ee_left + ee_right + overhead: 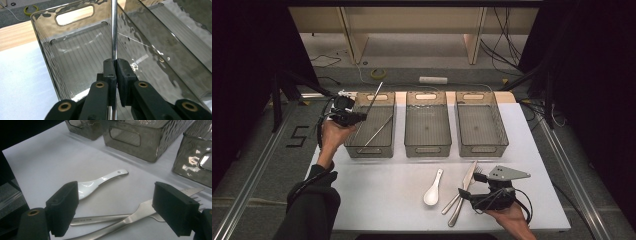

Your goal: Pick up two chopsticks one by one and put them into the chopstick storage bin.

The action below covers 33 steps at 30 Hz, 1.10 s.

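Left claw (116,65): clamped on a metal chopstick (114,30), held upright over the left bin (371,125) for dropping in.
Right claw (117,207): jaws apart above the fork (140,213), ready to pick.

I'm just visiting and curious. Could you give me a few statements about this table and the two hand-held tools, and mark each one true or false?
1. The left tool is clamped on a thin metal rod. True.
2. The right tool is shut on the white spoon. False: its jaws stand open above the cutlery.
3. Three clear bins stand in a row. True.
4. The middle bin holds a metal rod. False: one lies in the left bin.
5. The fork lies on the table. True.
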Available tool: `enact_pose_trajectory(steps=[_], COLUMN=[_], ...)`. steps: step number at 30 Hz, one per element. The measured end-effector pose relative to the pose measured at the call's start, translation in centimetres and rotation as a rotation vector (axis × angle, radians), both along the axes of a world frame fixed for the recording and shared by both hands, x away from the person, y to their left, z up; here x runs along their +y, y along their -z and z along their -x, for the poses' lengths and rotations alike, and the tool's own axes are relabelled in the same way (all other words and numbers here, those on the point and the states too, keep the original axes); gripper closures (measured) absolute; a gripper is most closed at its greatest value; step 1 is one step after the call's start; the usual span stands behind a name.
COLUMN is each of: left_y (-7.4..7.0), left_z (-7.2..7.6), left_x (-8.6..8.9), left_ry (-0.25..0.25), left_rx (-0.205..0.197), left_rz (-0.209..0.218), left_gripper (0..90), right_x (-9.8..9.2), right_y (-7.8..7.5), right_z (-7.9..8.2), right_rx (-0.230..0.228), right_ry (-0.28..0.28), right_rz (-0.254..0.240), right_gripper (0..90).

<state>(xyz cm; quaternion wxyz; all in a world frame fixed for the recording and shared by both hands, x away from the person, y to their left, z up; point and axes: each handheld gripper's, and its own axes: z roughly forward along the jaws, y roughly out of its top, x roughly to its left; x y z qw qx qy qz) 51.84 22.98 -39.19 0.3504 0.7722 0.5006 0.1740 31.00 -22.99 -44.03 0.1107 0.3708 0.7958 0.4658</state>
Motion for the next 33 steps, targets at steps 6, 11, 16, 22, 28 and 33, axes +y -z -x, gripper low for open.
enact_pose_trajectory(steps=[6, 11, 16, 22, 28, 33], left_y=[0.8, 1.4, 2.5, 3.3, 3.2, 2.7], left_z=[0.1, 0.3, 0.4, 0.5, 0.4, 1.0], left_x=[0.1, 0.2, 0.4, 0.5, 0.4, -0.1], left_ry=[-0.009, -0.008, -0.013, -0.025, -0.042, -0.045], left_rx=[-0.002, 0.004, 0.019, 0.022, 0.027, 0.026], left_rz=[0.008, 0.002, 0.003, 0.011, 0.023, 0.044], left_gripper=[85.5, 85.5, 85.4, 85.0, 71.4, 52.5], right_x=[0.0, 0.0, 0.1, 0.1, 0.1, 0.0], right_y=[0.0, 0.0, 0.0, 0.0, 0.0, 0.0], right_z=[0.0, 0.0, 0.1, 0.1, 0.1, 0.1], right_rx=[0.001, 0.002, -0.001, -0.001, -0.001, -0.003], right_ry=[-0.003, -0.003, -0.004, -0.004, -0.004, -0.003], right_rz=[0.003, 0.003, 0.005, 0.004, 0.005, 0.004], right_gripper=[21.9, 21.9, 21.9, 21.9, 21.9, 21.9])
